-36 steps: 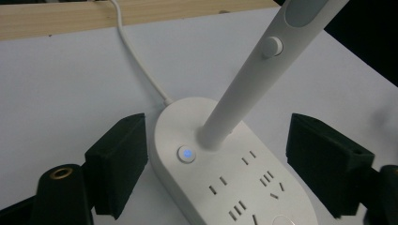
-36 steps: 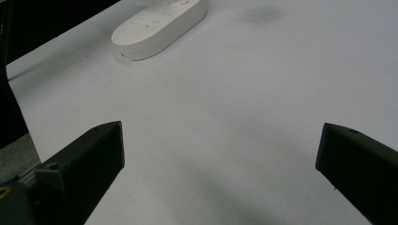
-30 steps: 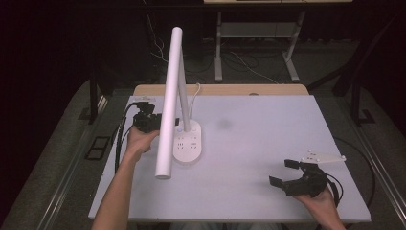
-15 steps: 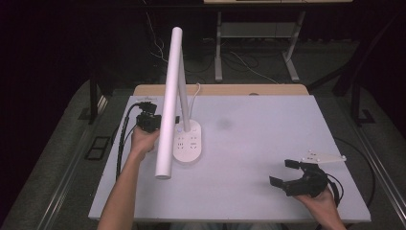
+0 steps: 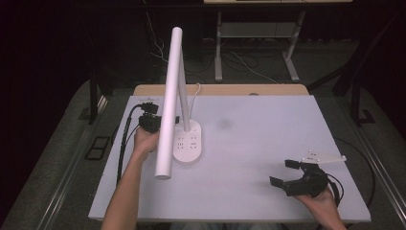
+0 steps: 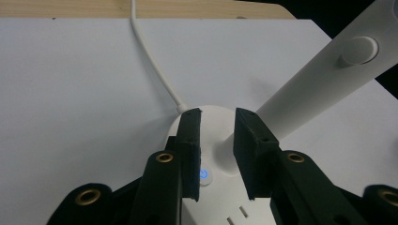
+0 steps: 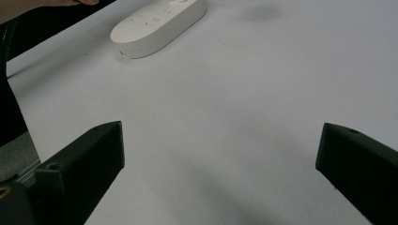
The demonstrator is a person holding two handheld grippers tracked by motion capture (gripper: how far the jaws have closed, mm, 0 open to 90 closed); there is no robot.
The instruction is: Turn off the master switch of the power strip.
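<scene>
Left: the left gripper (image 5: pixel 152 120) hovers over the white lamp base (image 5: pixel 187 143) at the table's (image 5: pixel 249 191) left-centre. Its jaws have just been closing and now stand narrow, with nothing gripped between them; a lit blue power button (image 6: pixel 203 174) shows just under the gap. Centre: the lamp's tube head (image 5: pixel 167 103) slants over the base. Right: the right gripper (image 5: pixel 287 173) rests near the front edge, jaws wide and empty.

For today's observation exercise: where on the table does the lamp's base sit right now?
In the high view the lamp's base sits left of the table's middle, just right of the left gripper; its cord runs to the far wooden edge.
</scene>
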